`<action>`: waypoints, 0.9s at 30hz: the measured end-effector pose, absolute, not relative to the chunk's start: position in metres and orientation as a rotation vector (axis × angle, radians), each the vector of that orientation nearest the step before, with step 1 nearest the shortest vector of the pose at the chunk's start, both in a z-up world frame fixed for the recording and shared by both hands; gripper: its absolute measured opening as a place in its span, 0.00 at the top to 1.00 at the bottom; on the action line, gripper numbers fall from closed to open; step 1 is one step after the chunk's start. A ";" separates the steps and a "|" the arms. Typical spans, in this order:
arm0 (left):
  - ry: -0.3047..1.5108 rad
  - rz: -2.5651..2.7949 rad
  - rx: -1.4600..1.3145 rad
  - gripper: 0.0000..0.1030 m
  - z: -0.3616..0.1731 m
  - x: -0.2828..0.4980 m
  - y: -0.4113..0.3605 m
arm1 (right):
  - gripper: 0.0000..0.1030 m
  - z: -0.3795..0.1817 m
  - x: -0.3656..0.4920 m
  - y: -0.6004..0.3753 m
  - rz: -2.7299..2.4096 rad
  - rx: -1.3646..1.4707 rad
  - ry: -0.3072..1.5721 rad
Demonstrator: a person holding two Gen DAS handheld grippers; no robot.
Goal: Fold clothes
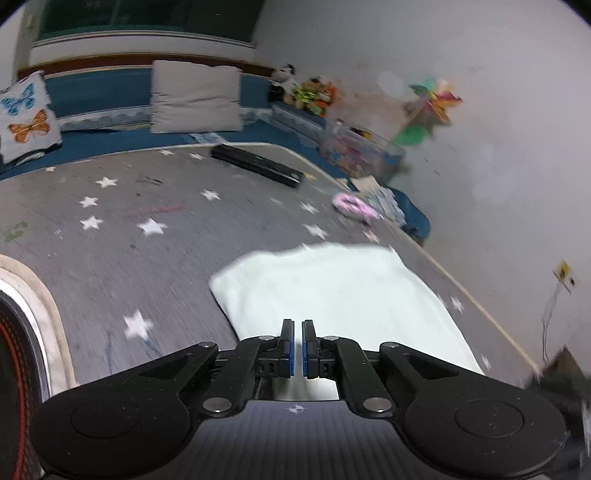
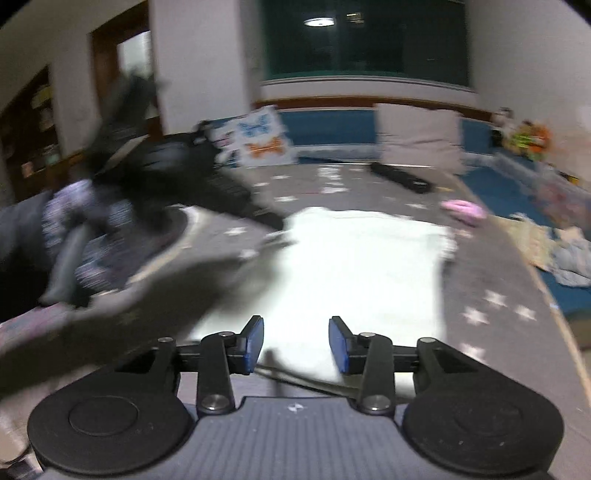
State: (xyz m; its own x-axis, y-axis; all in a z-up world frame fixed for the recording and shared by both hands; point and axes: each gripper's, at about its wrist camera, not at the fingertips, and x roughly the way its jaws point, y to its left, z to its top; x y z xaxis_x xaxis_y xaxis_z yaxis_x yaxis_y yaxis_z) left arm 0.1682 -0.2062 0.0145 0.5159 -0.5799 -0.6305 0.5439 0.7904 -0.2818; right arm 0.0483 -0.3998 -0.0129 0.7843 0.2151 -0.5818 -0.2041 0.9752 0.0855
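Indoor night light, ceiling lamp reflection (image 2: 319,22) glares in my right view's dark window (image 2: 364,37). White cloth (image 2: 362,266) blown out there. Heavy motion blur both views, worst left of right view. Fisheye bends edges, dark corners.

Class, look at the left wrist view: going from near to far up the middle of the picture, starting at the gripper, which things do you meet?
left gripper, its jaws shut → white folded cloth → grey star rug → black bar → grey cushion → dark window.
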 end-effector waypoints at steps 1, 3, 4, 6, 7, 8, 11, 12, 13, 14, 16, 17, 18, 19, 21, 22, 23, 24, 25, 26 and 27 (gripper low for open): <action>0.777 -0.683 -0.037 0.96 0.013 0.161 -0.207 | 0.60 -0.014 0.048 -0.405 0.198 0.027 0.627; 0.777 -0.697 -0.009 0.96 0.009 0.149 -0.208 | 0.60 -0.017 0.046 -0.416 0.160 0.061 0.627; 0.778 -0.702 0.004 0.96 0.007 0.144 -0.209 | 0.60 -0.019 0.045 -0.421 0.145 0.076 0.631; 0.787 -0.704 0.021 0.96 0.002 0.137 -0.207 | 0.60 -0.024 0.042 -0.430 0.117 0.105 0.639; 0.792 -0.705 0.030 0.96 -0.001 0.133 -0.206 | 0.60 -0.027 0.041 -0.433 0.105 0.121 0.645; 0.797 -0.706 0.038 0.96 -0.003 0.129 -0.205 | 0.60 -0.029 0.039 -0.436 0.095 0.137 0.648; 0.787 -0.702 0.078 0.96 -0.006 0.120 -0.202 | 0.60 -0.029 0.032 -0.440 0.089 0.160 0.646; 0.780 -0.703 0.093 0.96 -0.007 0.117 -0.201 | 0.60 -0.029 0.031 -0.442 0.079 0.162 0.649; 0.774 -0.703 0.110 0.96 -0.007 0.113 -0.201 | 0.60 -0.029 0.030 -0.445 0.069 0.170 0.654; 0.770 -0.702 0.116 0.96 -0.006 0.111 -0.201 | 0.60 -0.029 0.028 -0.449 0.055 0.182 0.656; 0.763 -0.700 0.127 0.96 -0.005 0.106 -0.201 | 0.60 -0.028 0.025 -0.456 0.020 0.202 0.656; 0.759 -0.702 0.122 0.96 -0.004 0.103 -0.200 | 0.60 -0.027 0.025 -0.459 0.008 0.209 0.651; 0.756 -0.705 0.117 0.96 -0.002 0.101 -0.200 | 0.60 -0.026 0.025 -0.463 -0.006 0.225 0.639; 0.751 -0.711 0.112 0.96 -0.001 0.098 -0.200 | 0.60 -0.024 0.026 -0.466 -0.016 0.240 0.627; 0.744 -0.720 0.113 0.95 0.001 0.091 -0.201 | 0.60 -0.020 0.028 -0.468 -0.005 0.273 0.601; 0.747 -0.720 0.115 0.92 0.001 0.089 -0.202 | 0.60 -0.018 0.029 -0.465 0.011 0.286 0.582; 0.749 -0.719 0.117 0.89 0.000 0.087 -0.202 | 0.60 -0.017 0.030 -0.463 0.027 0.288 0.570; 0.750 -0.720 0.116 0.86 0.000 0.085 -0.202 | 0.60 -0.016 0.033 -0.459 0.045 0.287 0.564; 0.752 -0.719 0.114 0.83 -0.001 0.083 -0.202 | 0.60 -0.016 0.035 -0.455 0.064 0.287 0.559; 0.757 -0.718 0.111 0.83 -0.002 0.080 -0.201 | 0.60 -0.017 0.038 -0.452 0.079 0.290 0.558; 0.760 -0.717 0.110 0.83 -0.002 0.078 -0.199 | 0.60 -0.019 0.041 -0.450 0.091 0.294 0.563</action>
